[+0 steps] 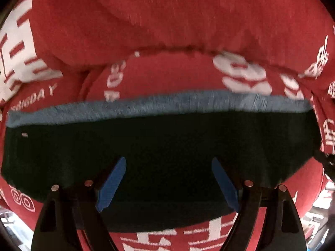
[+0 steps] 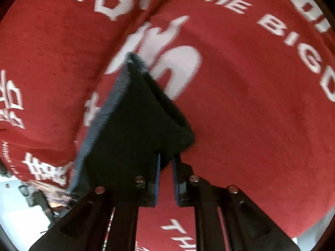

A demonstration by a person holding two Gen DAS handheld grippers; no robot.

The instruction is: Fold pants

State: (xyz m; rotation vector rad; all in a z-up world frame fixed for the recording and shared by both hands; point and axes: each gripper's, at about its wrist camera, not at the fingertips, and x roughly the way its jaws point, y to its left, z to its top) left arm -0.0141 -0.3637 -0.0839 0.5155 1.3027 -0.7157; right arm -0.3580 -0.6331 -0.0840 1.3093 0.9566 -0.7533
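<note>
The pants (image 1: 159,146) are dark, almost black, with a grey-blue band along the far edge (image 1: 146,106). In the left wrist view they lie flat across a red cloth with white print. My left gripper (image 1: 168,167) is open above the dark fabric, its blue pads (image 1: 112,184) wide apart and holding nothing. In the right wrist view my right gripper (image 2: 165,161) is shut on a bunched fold of the pants (image 2: 134,115), which rises away from the fingers to a point, with the grey-blue edge on its left side.
The red cloth with white letters and characters (image 2: 251,83) covers the whole surface and is rumpled into a ridge at the far side (image 1: 167,31). A bright room with dim objects shows past the cloth's edge at lower left (image 2: 25,198).
</note>
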